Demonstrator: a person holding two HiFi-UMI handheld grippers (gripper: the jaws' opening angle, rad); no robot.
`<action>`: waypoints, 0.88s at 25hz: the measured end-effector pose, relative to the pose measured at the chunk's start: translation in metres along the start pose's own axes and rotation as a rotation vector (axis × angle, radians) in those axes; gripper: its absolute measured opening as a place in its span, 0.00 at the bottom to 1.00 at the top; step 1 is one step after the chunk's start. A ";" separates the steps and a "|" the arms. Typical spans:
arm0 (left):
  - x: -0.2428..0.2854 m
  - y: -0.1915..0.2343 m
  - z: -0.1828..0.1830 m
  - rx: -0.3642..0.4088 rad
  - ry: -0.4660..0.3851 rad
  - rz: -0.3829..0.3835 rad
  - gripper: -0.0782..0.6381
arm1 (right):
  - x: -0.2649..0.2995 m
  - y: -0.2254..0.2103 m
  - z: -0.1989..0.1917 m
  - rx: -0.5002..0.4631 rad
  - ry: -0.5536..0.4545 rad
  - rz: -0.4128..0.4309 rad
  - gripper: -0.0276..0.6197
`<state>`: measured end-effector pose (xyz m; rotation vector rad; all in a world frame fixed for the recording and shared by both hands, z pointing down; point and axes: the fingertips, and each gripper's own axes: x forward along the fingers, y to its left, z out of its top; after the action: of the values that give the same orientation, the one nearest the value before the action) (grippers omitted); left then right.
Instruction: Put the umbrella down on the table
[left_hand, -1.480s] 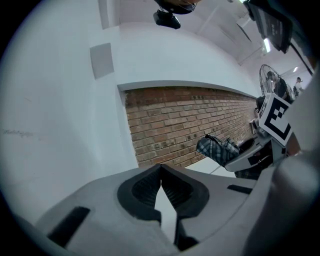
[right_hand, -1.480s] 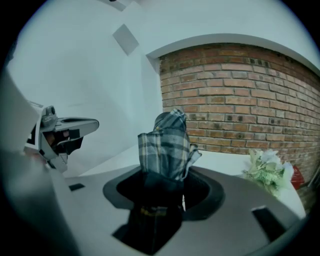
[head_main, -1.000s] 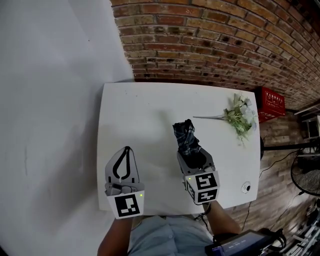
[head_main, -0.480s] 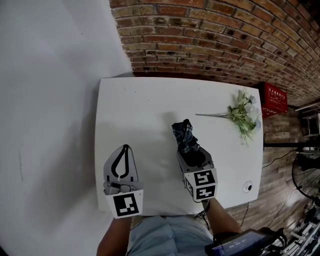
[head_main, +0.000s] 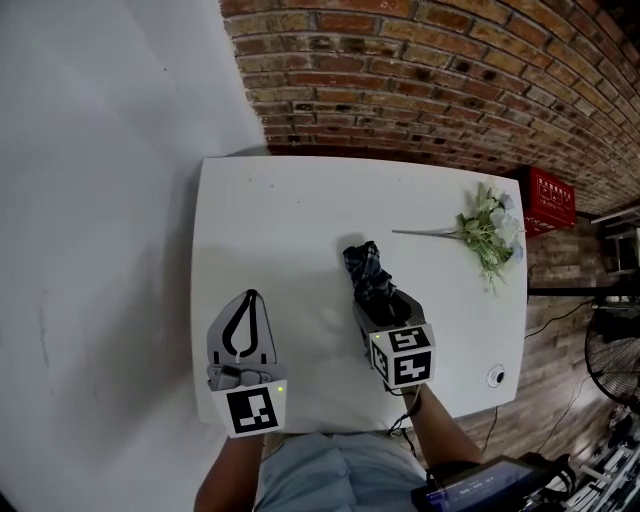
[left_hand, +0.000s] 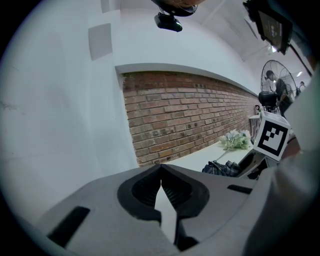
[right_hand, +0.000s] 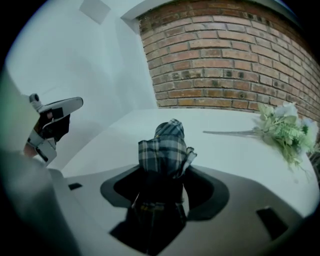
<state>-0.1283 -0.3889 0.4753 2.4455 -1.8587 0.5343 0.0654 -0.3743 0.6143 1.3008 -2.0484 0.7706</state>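
Umbrella (head_main: 368, 272), folded plaid fabric: between right gripper (head_main: 385, 308) jaws, just opening
Left gripper (head_main: 252, 300): jaws together
Risk: released tilted, rolls away

Bright, even light; dark fisheye corners.

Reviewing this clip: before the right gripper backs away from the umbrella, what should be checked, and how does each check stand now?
1. Umbrella over the table, far end resting on it: ok.
2. Right gripper jaws have just been opening, umbrella between them, gaps at its sides: ok.
3. Handle end down on the table: cannot tell, hidden inside the gripper.
4. Left gripper shut, empty, apart from the umbrella: ok.
5. Flowers clear of the umbrella: ok.
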 end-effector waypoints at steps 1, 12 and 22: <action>0.000 0.001 0.001 0.000 -0.003 0.001 0.12 | 0.000 0.001 0.000 -0.002 0.002 0.005 0.45; -0.022 -0.006 0.038 -0.001 -0.080 0.007 0.12 | -0.053 0.015 0.047 -0.035 -0.185 0.027 0.47; -0.084 -0.018 0.136 0.035 -0.252 0.041 0.12 | -0.163 0.044 0.112 -0.203 -0.545 -0.033 0.05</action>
<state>-0.0956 -0.3361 0.3268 2.6084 -2.0065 0.2715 0.0632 -0.3454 0.4135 1.5378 -2.4339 0.1871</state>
